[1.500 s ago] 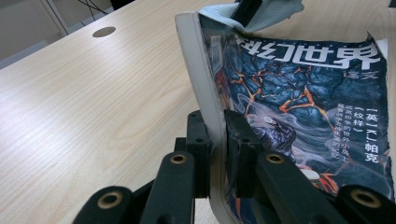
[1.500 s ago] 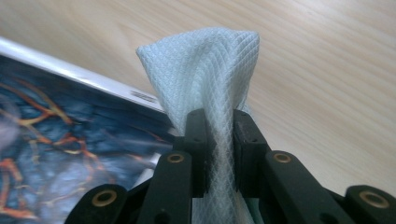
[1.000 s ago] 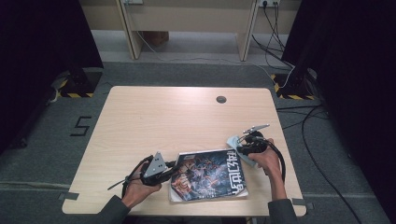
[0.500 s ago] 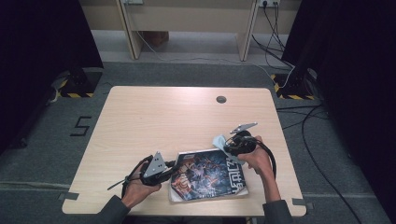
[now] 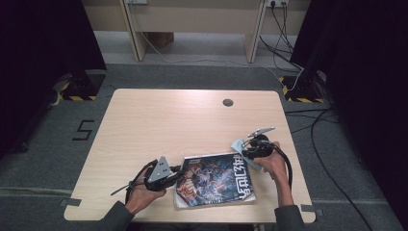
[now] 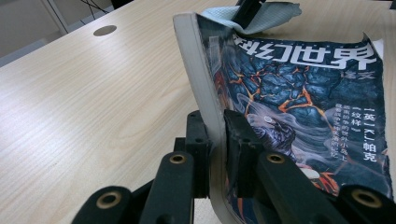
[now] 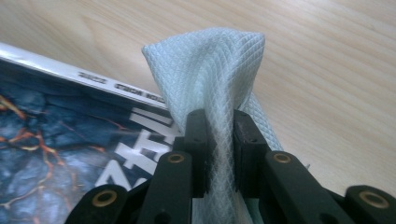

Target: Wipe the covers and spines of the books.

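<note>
Since a second ago, your right gripper (image 5: 251,150) is sitting closer in along the table (image 5: 159,125), now at the far right corner of the magazine (image 5: 216,180) instead of off beside it, while your left gripper (image 5: 179,174) is staying put. You are pinching a pale blue cloth (image 7: 219,70) between the right jaws, the fabric bunching up above them and hanging over the cover's title. You are also clamping the left jaws tight on the magazine's spine edge (image 6: 205,107), lifting and curling that side off the wood; the rest of it is lying flat near the front edge of the table. From here the risk, as it looks, is in the grip on the left: with the cover bowing like that, a firm wipe could crease the pages or drag the magazine out of the jaws. The cloth is held only by a narrow fold, so it may slip free under pressure.
</note>
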Motion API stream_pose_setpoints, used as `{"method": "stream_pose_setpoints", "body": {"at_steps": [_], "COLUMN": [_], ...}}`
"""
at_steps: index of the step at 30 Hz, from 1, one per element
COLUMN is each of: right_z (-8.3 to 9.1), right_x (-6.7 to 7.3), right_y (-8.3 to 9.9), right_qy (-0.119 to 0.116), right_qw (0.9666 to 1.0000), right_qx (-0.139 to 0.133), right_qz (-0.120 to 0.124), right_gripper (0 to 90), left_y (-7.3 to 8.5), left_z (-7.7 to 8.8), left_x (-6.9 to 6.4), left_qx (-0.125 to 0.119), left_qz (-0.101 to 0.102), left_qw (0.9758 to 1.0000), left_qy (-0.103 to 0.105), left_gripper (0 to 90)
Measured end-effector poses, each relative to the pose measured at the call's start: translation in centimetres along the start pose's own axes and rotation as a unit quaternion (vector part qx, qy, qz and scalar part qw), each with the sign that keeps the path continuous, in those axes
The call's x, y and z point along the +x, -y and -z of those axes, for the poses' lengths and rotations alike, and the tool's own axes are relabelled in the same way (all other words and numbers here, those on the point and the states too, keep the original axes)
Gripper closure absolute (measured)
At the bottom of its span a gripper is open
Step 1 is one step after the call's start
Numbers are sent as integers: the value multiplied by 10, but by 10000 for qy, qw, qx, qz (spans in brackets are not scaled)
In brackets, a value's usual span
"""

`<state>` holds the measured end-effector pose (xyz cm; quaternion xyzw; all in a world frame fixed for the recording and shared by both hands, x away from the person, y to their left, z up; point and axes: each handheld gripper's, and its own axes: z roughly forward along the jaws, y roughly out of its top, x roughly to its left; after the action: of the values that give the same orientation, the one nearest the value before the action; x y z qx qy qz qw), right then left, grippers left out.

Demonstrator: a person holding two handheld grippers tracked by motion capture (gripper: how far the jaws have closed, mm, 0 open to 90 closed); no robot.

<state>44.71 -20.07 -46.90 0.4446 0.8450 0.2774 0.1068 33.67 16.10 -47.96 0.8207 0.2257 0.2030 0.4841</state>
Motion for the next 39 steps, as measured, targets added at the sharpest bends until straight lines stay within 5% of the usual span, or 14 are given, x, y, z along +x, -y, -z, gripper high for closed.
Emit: {"method": "stream_pose_setpoints", "body": {"at_steps": [9,15,31,39], "right_z": [7,14,35,38], "right_x": [45,76,158,166], "right_y": [-20,-33,-59,-61], "right_qy": [-268,-534,-1045,-1152], "right_qw": [9980,9934,9725,9697], "right_qx": [-185,-416,-821,-829], "right_qz": [551,931,1914,1987], "right_gripper": [787,787,785,785], "left_y": [1,1,0,-1], "left_z": [-1,-1,-4,-4], "left_x": [2,2,-5,-7], "left_qx": [42,18,57,54], "left_qz": [34,22,-286,-344], "left_qw": [10000,10000,9994,9992], "left_qy": [-13,-41,-177,-174], "left_gripper": [801,801,802,801]}}
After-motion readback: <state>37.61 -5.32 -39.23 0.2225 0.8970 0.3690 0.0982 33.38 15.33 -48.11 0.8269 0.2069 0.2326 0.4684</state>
